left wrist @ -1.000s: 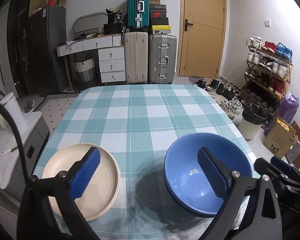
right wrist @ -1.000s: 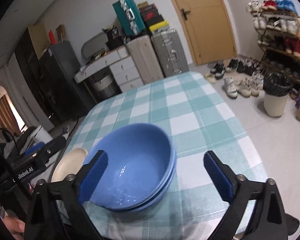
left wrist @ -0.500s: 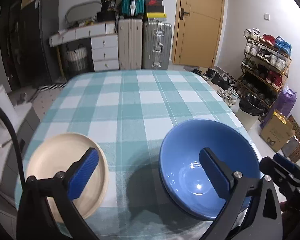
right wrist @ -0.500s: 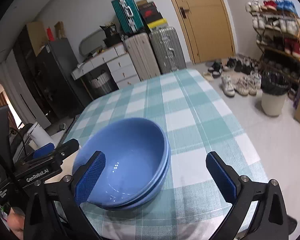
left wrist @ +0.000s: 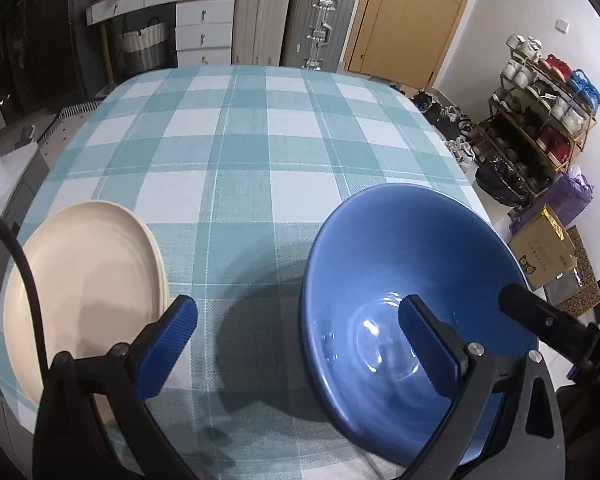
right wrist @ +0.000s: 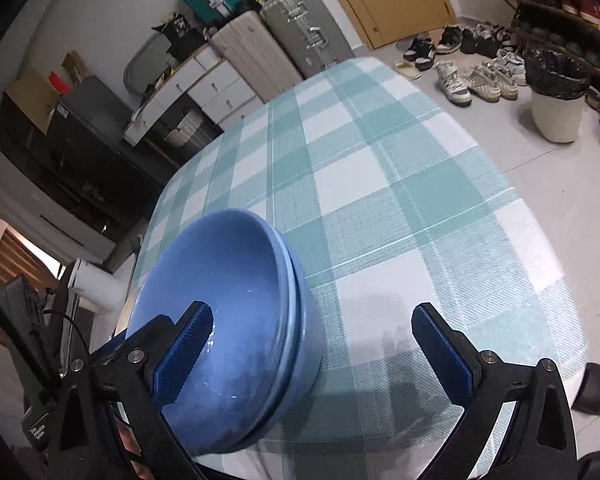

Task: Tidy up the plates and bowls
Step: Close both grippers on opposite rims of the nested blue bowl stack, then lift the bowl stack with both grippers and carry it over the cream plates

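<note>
Two blue bowls, nested one in the other [right wrist: 240, 280], stand near the front edge of the checked table [right wrist: 400, 200]. My right gripper [right wrist: 312, 354] is open: its left finger hangs over the bowl's inside and its right finger over the cloth. In the left wrist view the blue bowl [left wrist: 388, 256] is at the right and a cream plate [left wrist: 80, 280] lies flat at the left. My left gripper [left wrist: 298, 348] is open, with one finger by the plate's right rim and the other over the bowl. Neither gripper holds anything.
The teal checked tablecloth [left wrist: 252, 152] stretches away behind the dishes. Suitcases [left wrist: 292, 12] and white drawers [left wrist: 204, 20] line the far wall beside a wooden door [left wrist: 404, 12]. A shoe rack [left wrist: 540, 112], a cardboard box [left wrist: 544, 248] and a bin [right wrist: 556, 92] stand right of the table.
Both grippers have come lower and closer to the table, so bowl and plate look larger. The right gripper's left finger now reaches over the bowl. Both stay open.
</note>
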Tool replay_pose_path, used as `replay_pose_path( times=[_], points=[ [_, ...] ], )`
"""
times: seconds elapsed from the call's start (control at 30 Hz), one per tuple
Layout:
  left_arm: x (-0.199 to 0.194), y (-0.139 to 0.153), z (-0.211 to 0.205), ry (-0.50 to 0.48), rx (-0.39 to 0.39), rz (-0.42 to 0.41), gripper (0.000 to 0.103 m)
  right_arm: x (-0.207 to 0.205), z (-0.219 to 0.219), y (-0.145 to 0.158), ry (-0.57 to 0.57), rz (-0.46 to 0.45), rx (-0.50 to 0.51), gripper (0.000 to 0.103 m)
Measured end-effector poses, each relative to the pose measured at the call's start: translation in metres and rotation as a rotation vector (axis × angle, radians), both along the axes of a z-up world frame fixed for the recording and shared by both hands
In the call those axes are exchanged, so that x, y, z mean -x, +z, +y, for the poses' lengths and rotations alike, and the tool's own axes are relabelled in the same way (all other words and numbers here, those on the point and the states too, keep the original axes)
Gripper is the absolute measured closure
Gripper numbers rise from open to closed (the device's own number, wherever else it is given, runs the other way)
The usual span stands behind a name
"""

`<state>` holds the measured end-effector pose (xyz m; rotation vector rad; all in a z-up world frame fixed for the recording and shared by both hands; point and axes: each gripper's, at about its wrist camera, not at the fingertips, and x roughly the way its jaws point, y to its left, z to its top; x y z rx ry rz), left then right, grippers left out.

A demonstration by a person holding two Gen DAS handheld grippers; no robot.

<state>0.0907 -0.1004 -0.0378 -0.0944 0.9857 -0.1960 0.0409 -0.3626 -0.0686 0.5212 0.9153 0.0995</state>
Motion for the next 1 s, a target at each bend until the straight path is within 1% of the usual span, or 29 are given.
replay_pose_path(
  times=[0.07,0.1,0.2,0.27,0.3,0.33,0.37,0.4,0.43,0.47,0.5,0.53,0.57,0.6,0.63,0.67,0.7,0.73,0.8,0.87,1.0],
  points=[
    [-0.004,-0.001,0.002,0.037,-0.016,0.001,0.003,-0.006,0.003,-0.003,0.013,0.01,0.001,0.001],
    [-0.006,-0.002,0.003,0.043,-0.011,0.007,0.003,-0.009,0.005,-0.004,0.018,0.015,-0.001,0.001],
    [-0.011,-0.007,0.005,0.032,0.038,0.045,0.005,-0.017,0.009,-0.009,0.028,0.036,-0.006,0.002],
    [-0.014,-0.011,0.002,0.021,0.042,0.066,0.014,-0.02,0.011,-0.01,0.039,0.042,-0.003,0.004],
    [-0.016,-0.014,-0.001,0.011,0.038,0.079,0.016,-0.022,0.013,-0.011,0.042,0.046,0.001,0.006],
    [-0.018,-0.015,-0.003,0.005,0.038,0.089,0.019,-0.024,0.014,-0.013,0.048,0.056,0.004,0.011],
    [-0.019,-0.018,-0.005,-0.005,0.043,0.105,0.026,-0.026,0.015,-0.015,0.058,0.069,0.001,0.02],
    [-0.02,-0.021,-0.008,-0.02,0.049,0.125,0.032,-0.028,0.016,-0.016,0.066,0.081,-0.001,0.024],
    [-0.021,-0.024,-0.011,-0.031,0.043,0.143,0.046,-0.03,0.018,-0.019,0.074,0.099,-0.001,0.027],
    [-0.022,-0.027,-0.014,-0.041,0.033,0.163,0.055,-0.031,0.019,-0.021,0.079,0.109,-0.003,0.03],
    [-0.023,-0.031,-0.017,-0.049,0.028,0.183,0.057,-0.032,0.02,-0.022,0.085,0.114,-0.005,0.032],
    [-0.022,-0.032,-0.018,-0.053,0.032,0.193,0.059,-0.033,0.022,-0.023,0.093,0.118,-0.001,0.037],
    [-0.022,-0.033,-0.018,-0.055,0.04,0.199,0.063,-0.034,0.023,-0.024,0.098,0.124,0.008,0.044],
    [-0.022,-0.034,-0.018,-0.055,0.043,0.202,0.065,-0.034,0.025,-0.025,0.102,0.128,0.015,0.048],
    [-0.022,-0.034,-0.019,-0.056,0.046,0.203,0.072,-0.034,0.026,-0.026,0.105,0.131,0.018,0.055],
    [-0.022,-0.034,-0.019,-0.065,0.058,0.204,0.086,-0.034,0.028,-0.027,0.111,0.138,0.023,0.063],
    [-0.022,-0.034,-0.019,-0.071,0.049,0.202,0.086,-0.034,0.029,-0.028,0.113,0.142,0.026,0.068],
    [-0.021,-0.034,-0.02,-0.076,0.046,0.199,0.086,-0.035,0.03,-0.029,0.108,0.148,0.033,0.071],
    [-0.02,-0.034,-0.018,-0.076,0.052,0.197,0.087,-0.035,0.032,-0.03,0.107,0.144,0.051,0.074],
    [-0.02,-0.034,-0.017,-0.076,0.055,0.198,0.087,-0.035,0.034,-0.03,0.11,0.14,0.078,0.078],
    [-0.019,-0.033,-0.018,-0.08,0.047,0.192,0.088,-0.036,0.033,-0.031,0.115,0.142,0.094,0.082]
  ],
)
